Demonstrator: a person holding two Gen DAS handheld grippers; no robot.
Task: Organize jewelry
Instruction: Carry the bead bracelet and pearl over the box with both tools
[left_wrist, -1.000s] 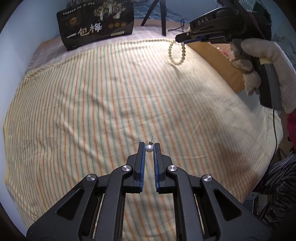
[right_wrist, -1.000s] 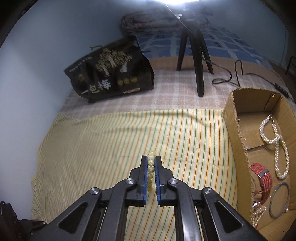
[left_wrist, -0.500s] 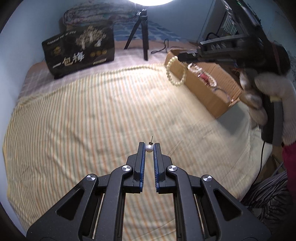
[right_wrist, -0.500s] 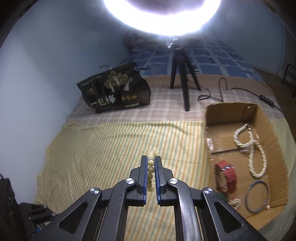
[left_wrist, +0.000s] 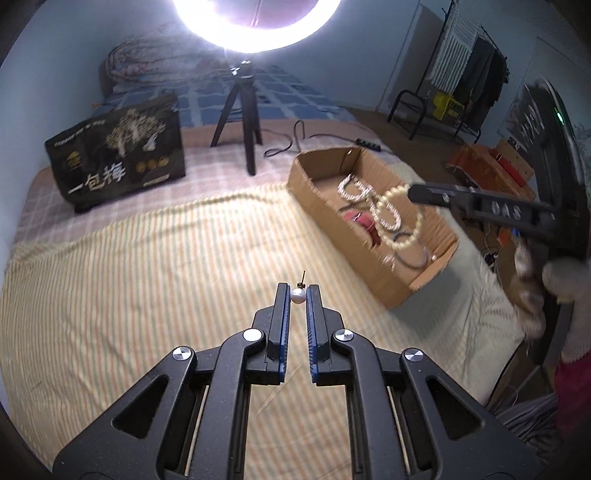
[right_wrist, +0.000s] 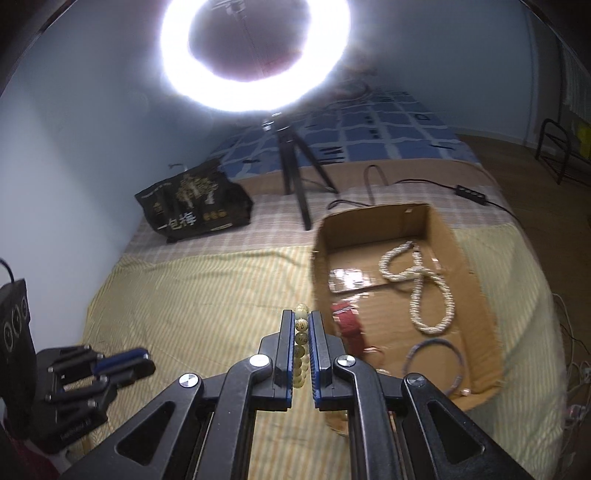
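My left gripper (left_wrist: 297, 291) is shut on a small pearl earring (left_wrist: 298, 295) with its gold post sticking up, held above the striped cloth (left_wrist: 147, 280). My right gripper (right_wrist: 302, 319) is shut on a cream bead bracelet (right_wrist: 301, 332); in the left wrist view the bracelet (left_wrist: 402, 218) hangs from it over the open cardboard box (left_wrist: 306, 184). The box (right_wrist: 476, 288) holds a white pearl necklace (right_wrist: 417, 280), a red watch strap (right_wrist: 347, 325) and a thin bangle (right_wrist: 436, 358).
A black snack bag (left_wrist: 118, 151) stands at the back left. A ring light on a tripod (left_wrist: 240, 114) stands behind the box, with cables (right_wrist: 436, 184) beside it. The bed edge drops off to the right of the box.
My right gripper has carried the bracelet to the right, from over the cloth to over the box. Both views have tilted up and back. The left gripper still holds the earring.
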